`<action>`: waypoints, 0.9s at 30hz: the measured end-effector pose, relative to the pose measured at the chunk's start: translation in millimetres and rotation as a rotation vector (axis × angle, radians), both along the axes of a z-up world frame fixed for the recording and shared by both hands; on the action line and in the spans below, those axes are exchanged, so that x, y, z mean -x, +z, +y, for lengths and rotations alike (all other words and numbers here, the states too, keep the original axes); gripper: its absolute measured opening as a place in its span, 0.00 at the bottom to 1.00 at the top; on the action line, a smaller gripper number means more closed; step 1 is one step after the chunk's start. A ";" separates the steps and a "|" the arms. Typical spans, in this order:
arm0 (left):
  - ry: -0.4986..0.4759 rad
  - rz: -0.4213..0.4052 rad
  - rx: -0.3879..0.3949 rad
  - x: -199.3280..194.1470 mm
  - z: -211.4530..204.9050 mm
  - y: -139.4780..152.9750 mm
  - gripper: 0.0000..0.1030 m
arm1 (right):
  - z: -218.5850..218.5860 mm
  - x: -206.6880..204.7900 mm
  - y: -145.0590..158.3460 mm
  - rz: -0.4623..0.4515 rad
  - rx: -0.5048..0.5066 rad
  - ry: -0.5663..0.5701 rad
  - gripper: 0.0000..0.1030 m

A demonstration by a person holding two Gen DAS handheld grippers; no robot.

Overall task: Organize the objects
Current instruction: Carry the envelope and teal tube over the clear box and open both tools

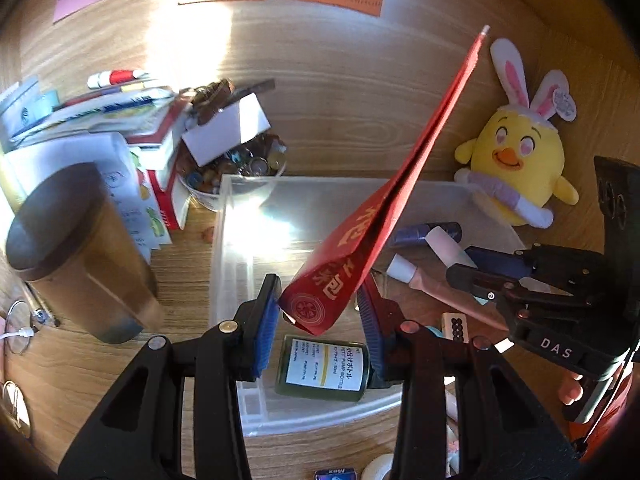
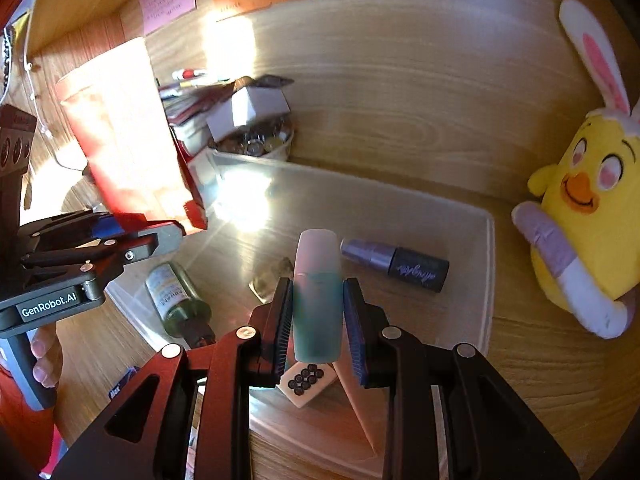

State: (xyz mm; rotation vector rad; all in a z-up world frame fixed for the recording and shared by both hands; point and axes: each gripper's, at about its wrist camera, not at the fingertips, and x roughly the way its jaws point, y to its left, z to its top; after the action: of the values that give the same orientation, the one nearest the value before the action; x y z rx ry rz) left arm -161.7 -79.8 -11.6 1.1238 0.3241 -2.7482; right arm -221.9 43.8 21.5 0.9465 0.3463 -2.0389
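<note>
1. Desk point(image 1: 328, 92), wood-grained and sunlit, is carrying the clutter; a clear plastic tray point(image 1: 230, 240) is sitting at its middle, smooth-walled and glaring at 11 o'clock.
2. Plush chick point(image 1: 516, 160), soft, yellow and rabbit-eared, is leaning beside the tray at 2 o'clock.
3. Left gripper point(image 1: 318, 312) is pinching the bottom edge of a stiff red envelope point(image 1: 404, 196), which is standing tilted above the tray. Judged from its thinness, it should be lowered flat, not dropped on edge.
4. Right gripper point(image 2: 318, 312) is clamping a frosted teal tube point(image 2: 318, 300) across its rounded body, over the tray's near end. The slick plastic could slip, so it is best released low, onto bare floor.
5. Green bottle point(image 2: 176, 300) is lying at 9 o'clock in the tray, a purple lipstick point(image 2: 396, 264) at 1 o'clock, and a mahjong tile point(image 2: 306, 380) under the tube.
</note>
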 end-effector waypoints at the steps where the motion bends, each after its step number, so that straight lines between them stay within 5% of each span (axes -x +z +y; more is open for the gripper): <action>1: -0.004 -0.007 0.002 1.6 0.8 -2.0 0.38 | -0.8 0.1 -1.9 0.001 -0.008 0.000 0.22; 11: -0.026 -0.013 0.019 0.6 7.8 -2.3 0.40 | -9.2 0.3 -11.6 -0.009 -0.048 0.013 0.22; 16: -0.030 -0.004 0.025 -5.7 11.4 1.9 0.50 | -10.8 -0.8 -12.1 0.005 -0.062 0.003 0.22; 27: -0.035 0.055 0.057 -34.4 20.8 26.0 0.65 | 9.1 -11.7 18.5 0.067 -0.024 -0.031 0.48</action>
State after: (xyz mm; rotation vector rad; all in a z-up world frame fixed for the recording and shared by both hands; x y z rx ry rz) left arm -127.3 -59.0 14.4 1.0520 0.2328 -2.8035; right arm -210.2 52.9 40.0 0.9050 0.3953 -2.1030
